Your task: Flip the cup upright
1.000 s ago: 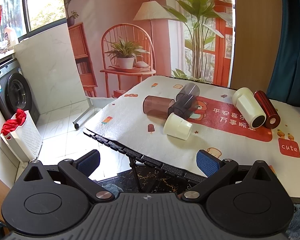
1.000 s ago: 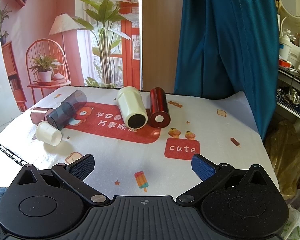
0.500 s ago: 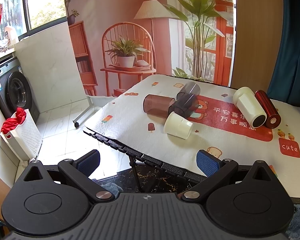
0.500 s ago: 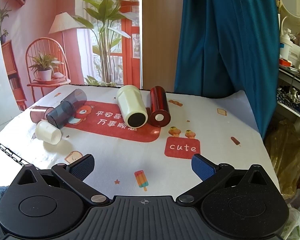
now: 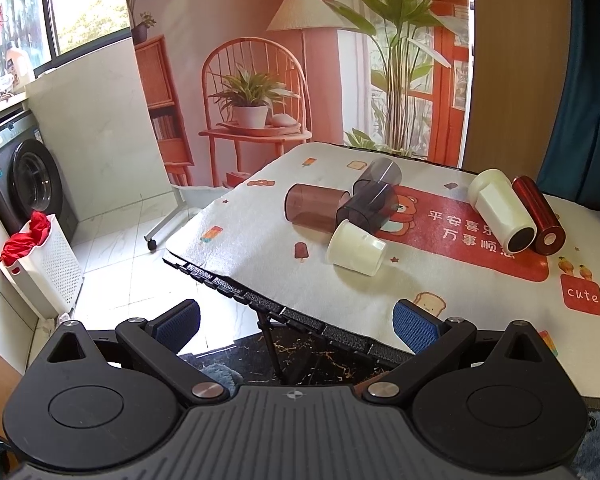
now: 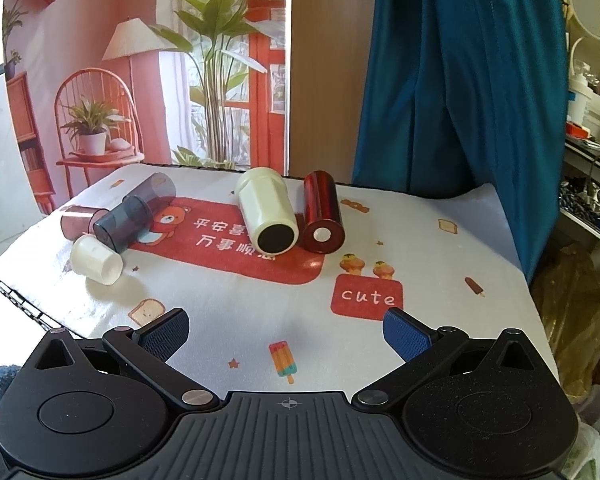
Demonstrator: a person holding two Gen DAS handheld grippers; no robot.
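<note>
Several cups lie on their sides on the patterned tablecloth (image 5: 440, 280). A small cream cup (image 5: 356, 247) (image 6: 96, 260) lies nearest the left edge. Behind it lie a brown translucent cup (image 5: 312, 209) (image 6: 78, 222) and two dark grey translucent cups (image 5: 368, 204) (image 6: 134, 212). A tall cream cup (image 5: 502, 210) (image 6: 266, 212) and a red metallic cup (image 5: 540, 216) (image 6: 322, 214) lie side by side further right. My left gripper (image 5: 296, 322) is open and empty, before the table's near-left corner. My right gripper (image 6: 286, 332) is open and empty, above the table's near part.
The table's black edge (image 5: 260, 300) runs diagonally in front of my left gripper, with tiled floor (image 5: 112, 248) beyond. A white laundry basket (image 5: 44, 264) and washing machine (image 5: 24, 184) stand at left. A blue curtain (image 6: 460, 80) hangs behind; cluttered shelves (image 6: 592, 160) stand at right.
Both grippers have drifted slightly forward toward the table; both stay open. The cups have not moved.
</note>
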